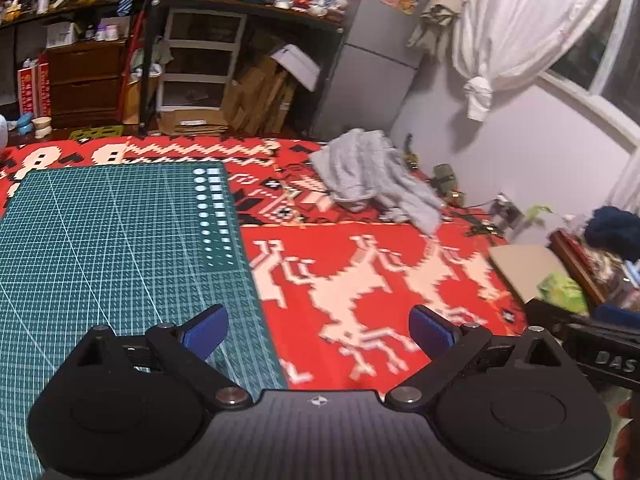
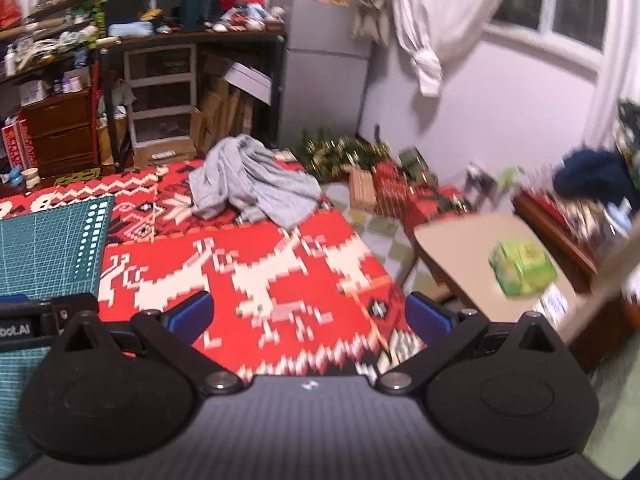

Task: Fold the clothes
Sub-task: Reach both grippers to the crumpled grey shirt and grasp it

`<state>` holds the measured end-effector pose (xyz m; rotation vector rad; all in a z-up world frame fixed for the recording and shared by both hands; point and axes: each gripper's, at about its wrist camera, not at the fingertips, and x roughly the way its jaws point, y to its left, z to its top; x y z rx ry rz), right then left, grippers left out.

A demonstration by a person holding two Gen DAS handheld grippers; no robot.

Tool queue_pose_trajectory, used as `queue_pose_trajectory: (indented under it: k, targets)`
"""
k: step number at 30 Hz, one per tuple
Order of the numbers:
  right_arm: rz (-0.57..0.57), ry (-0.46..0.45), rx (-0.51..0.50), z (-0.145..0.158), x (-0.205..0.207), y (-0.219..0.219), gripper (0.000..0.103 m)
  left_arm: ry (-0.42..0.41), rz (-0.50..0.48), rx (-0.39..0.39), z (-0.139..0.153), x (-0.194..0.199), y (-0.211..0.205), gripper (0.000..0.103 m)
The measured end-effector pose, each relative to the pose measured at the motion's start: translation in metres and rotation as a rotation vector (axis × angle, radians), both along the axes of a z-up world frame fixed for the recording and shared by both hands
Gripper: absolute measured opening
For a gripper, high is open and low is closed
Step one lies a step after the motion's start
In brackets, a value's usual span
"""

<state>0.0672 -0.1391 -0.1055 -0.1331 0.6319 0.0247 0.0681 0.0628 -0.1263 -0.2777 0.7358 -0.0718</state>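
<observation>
Garment first, from the left wrist view: a grey garment lies crumpled on the red patterned blanket, toward the far right corner of that surface, well apart from the left tool. Its heap is bunched at the far end and trails out in a loose tongue toward the near right, so its long axis runs diagonally from far left to near right. The left tool hangs above the near edge with its blue fingertips spread wide and nothing between them; one finger sits over the green cutting mat, the other over the blanket's white animal pattern. The mat covers the left part of the blanket. At the right edge a black piece of the right tool shows.

From the right wrist view the same grey garment sits near the far edge of the blanket, just right of the mat's far corner. Here the heap stands highest at its far left and spreads lower toward the near right, one flap reaching the blanket's right border. The right tool is spread wide as well, its fingertips empty, held over the near part of the blanket. A small beige table with a green box on it stands to the right; this view is blurred there
</observation>
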Motion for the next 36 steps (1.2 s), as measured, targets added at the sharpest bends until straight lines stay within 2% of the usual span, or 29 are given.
queue_pose_trajectory:
  k: [5,7,11,16,18,22,25,28,29,30,31,32,36]
  targets:
    - [0.139,-0.060,0.050,-0.017,0.043,0.010,0.103,0.014,-0.033,-0.010,-0.015,0.029,0.015,0.098]
    - [0.189,-0.064,0.029,-0.024,0.068,0.020,0.103,0.025,-0.035,-0.016,-0.020,0.039,0.023,0.097]
    - [0.248,-0.074,-0.002,-0.036,0.119,0.040,0.103,0.065,-0.054,-0.065,-0.030,0.058,0.040,0.088]
    - [0.285,-0.014,0.031,-0.059,0.194,0.064,0.101,0.061,-0.067,-0.057,-0.038,0.071,0.050,0.088]
    - [0.283,0.001,0.018,-0.072,0.218,0.075,0.094,0.063,-0.063,-0.053,-0.040,0.078,0.053,0.088]
    - [0.252,0.062,0.018,-0.100,0.258,0.092,0.092,0.066,-0.043,-0.065,-0.043,0.087,0.060,0.088]
    - [0.243,0.099,0.033,-0.117,0.283,0.100,0.085,0.067,-0.032,-0.082,-0.043,0.091,0.066,0.088]
    - [0.249,0.114,0.010,-0.131,0.297,0.110,0.072,0.074,-0.022,-0.102,-0.042,0.090,0.070,0.088]
    - [0.253,0.103,0.000,-0.134,0.298,0.112,0.065,0.076,-0.020,-0.107,-0.042,0.088,0.071,0.088]
    - [0.261,0.094,-0.004,-0.136,0.297,0.114,0.044,0.077,-0.018,-0.113,-0.042,0.087,0.073,0.088]
    - [0.272,0.091,0.001,-0.136,0.295,0.115,0.031,0.081,-0.013,-0.119,-0.042,0.084,0.073,0.088]
    - [0.280,0.095,0.006,-0.138,0.295,0.116,0.026,0.086,-0.010,-0.127,-0.042,0.082,0.075,0.088]
    - [0.294,0.093,0.027,-0.133,0.282,0.114,0.024,0.081,-0.007,-0.128,-0.036,0.065,0.076,0.088]
